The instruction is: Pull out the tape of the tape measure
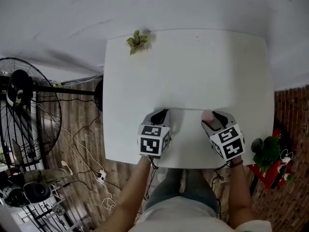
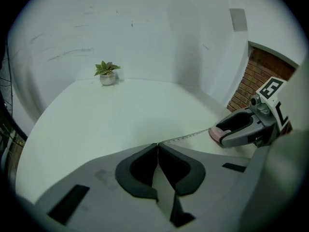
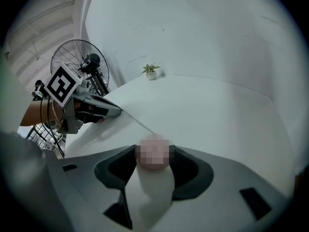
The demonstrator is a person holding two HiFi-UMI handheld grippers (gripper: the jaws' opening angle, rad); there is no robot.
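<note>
Well, left claw [image 2: 157,145] is pinched shut on the tape [image 2: 188,137] tip, right claw [image 3: 154,148] clamped round the case [image 3: 154,159], tape stretched between them; a jerky pull could slip that thin tip free

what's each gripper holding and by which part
The left gripper pinches the tape at its free end; the right gripper clamps the pink case by its sides.

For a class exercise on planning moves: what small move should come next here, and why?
Probably draw the left hand-held gripper leftward, away from the right hand-held gripper. Its jaws are shut on the end of the tape, the right one holds the pink tape measure, and only a short length spans between them.
</note>
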